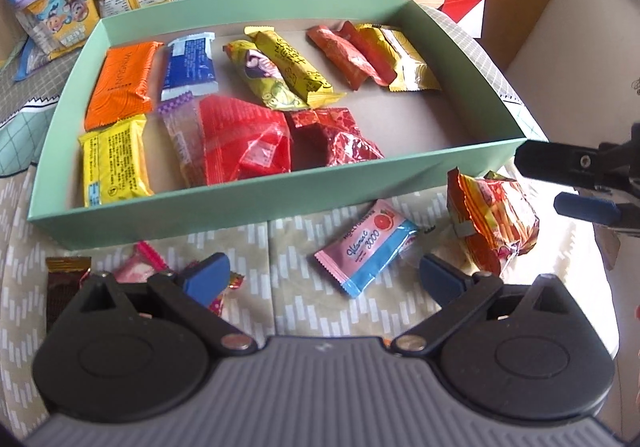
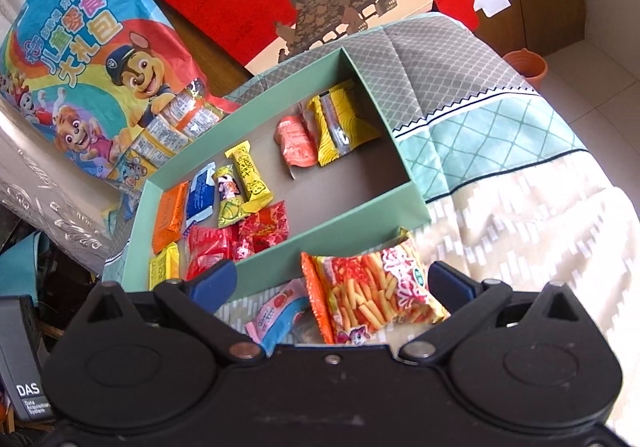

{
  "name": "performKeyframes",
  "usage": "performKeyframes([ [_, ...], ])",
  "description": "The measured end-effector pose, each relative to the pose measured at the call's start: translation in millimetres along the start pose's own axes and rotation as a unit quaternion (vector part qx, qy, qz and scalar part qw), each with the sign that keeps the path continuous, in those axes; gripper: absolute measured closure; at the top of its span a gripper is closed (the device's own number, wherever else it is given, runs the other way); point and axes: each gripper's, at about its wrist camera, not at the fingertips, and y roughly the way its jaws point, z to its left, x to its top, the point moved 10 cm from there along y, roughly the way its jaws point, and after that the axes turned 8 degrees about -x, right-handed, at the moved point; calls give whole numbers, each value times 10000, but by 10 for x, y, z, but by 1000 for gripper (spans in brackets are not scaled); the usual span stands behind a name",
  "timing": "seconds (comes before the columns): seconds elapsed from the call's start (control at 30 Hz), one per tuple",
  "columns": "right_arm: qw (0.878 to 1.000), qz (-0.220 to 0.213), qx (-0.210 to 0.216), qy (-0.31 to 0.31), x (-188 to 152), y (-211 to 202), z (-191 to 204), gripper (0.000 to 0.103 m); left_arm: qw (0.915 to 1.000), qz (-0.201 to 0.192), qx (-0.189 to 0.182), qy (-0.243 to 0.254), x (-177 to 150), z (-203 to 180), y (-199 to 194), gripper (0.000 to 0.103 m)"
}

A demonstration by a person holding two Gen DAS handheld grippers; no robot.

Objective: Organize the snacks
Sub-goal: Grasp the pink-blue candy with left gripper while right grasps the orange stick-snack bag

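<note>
Clearly, we had both grippers spread wide and holding nothing, with most of the snacks already lying inside the green box [image 1: 256, 203] on the patterned cloth [image 1: 280, 243]. What we judged to be next was the fries packet [image 2: 372, 295], which lay outside the box, just beside its near wall. From the right wrist view it sat directly ahead of our right gripper [image 2: 332, 283], between the two blue fingertips [image 2: 214, 279] and slightly toward the right one, with its long axis slanting across the span of the jaws, not along our reach. The pink and blue sachet [image 2: 280, 311] lay touching or nearly touching the packet's left edge, so a careless close might have caught both.

From the left wrist view our left gripper [image 1: 324, 279] faced the sachet [image 1: 366, 247] more squarely, its length running diagonally up to the right, while the fries packet [image 1: 492, 223] lay off to that side, close under the right gripper's fingers [image 1: 552, 159]. We therefore took the right hand to be nearer the packet and the left nearer the sachet. A few small sweets [image 1: 140, 267] also waited by the left fingertip.
</note>
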Motion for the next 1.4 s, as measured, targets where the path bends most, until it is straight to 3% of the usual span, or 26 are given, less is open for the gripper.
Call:
performKeyframes([
  [0.13, 9999, -55, -134, -50, 78, 108, -56, 10, 10000, 86, 21, 15, -27, 12, 75, 0],
  [0.2, 9998, 0, -155, -93, 83, 170, -79, 32, 9999, 119, 17, 26, -36, 15, 114, 0],
  [0.3, 9996, 39, -164, -214, 70, 242, -73, 48, 9998, 140, 54, 120, -37, 9, 164, 0],
  [0.57, 9983, 13, -329, -482, 111, 354, -85, 49, 9992, 201, 88, 334, -12, -31, 295, 0],
  [0.77, 9976, 312, -373, -493, -30, 438, -158, 49, 9938, 34, 178, 1093, 54, -115, 374, 1],
  [0.83, 9972, 344, -410, -522, -94, 396, -182, 49, 9933, 71, 103, 1150, 41, -110, 398, 5],
  [0.93, 9975, 403, -455, -366, -174, 337, -267, 49, 9923, 133, -7, 1229, 11, -116, 422, 21],
  [1.03, 9973, 455, -534, -233, -260, 294, -351, 47, 9901, 122, 2, 1399, -35, -166, 418, 22],
  [1.23, 9961, 473, -665, -321, -401, 212, -379, 37, 9870, 223, -248, 1573, -165, -344, 362, 35],
  [1.4, 9973, 392, -601, 182, -330, 35, -515, 36, 9846, 471, -704, 1529, -263, -412, 273, 41],
])
